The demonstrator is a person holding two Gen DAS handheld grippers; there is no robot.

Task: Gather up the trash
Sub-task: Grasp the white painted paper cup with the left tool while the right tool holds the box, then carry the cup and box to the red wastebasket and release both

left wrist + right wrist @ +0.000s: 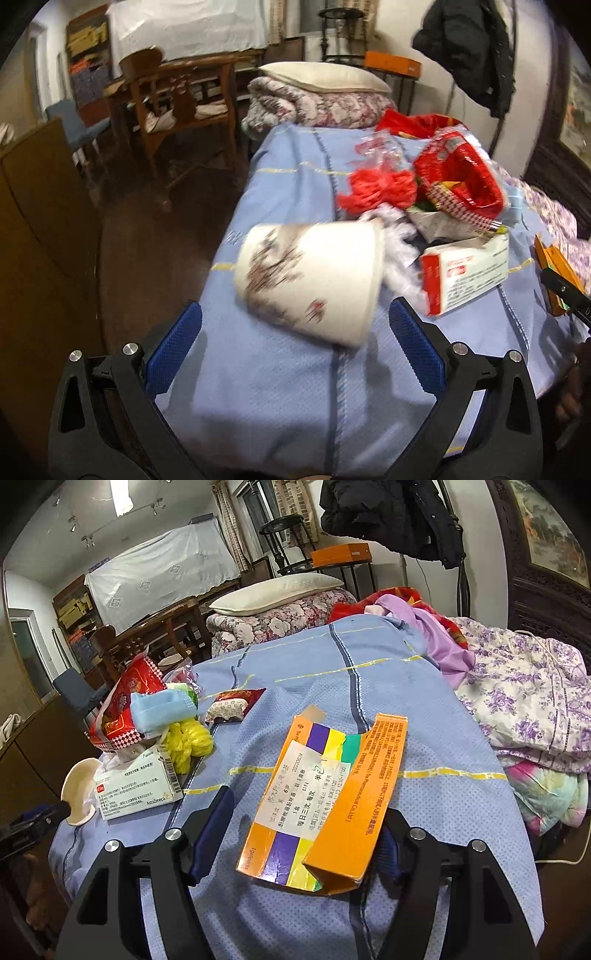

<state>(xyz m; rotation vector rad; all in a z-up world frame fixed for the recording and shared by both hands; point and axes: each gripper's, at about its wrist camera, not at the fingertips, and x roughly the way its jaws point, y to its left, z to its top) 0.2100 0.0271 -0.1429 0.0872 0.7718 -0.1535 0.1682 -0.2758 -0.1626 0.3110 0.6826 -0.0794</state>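
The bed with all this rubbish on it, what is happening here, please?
A person holds a gripper in each hand and collects trash from the blue blanket. The left gripper is open, with a white paper cup lying on its side just ahead of it. The right gripper is open around a flattened orange medicine box, not pressing on it. A pile of red wrappers and a white medicine box lies further back.

The bed sheet [369, 709] is soft blue cloth with tiny bumps. The orange box [332, 801] is smooth, a bit shiny cardboard. The cup [314, 280] looks like matt white paper. The red bag [461, 184] is shiny, crinkly plastic.
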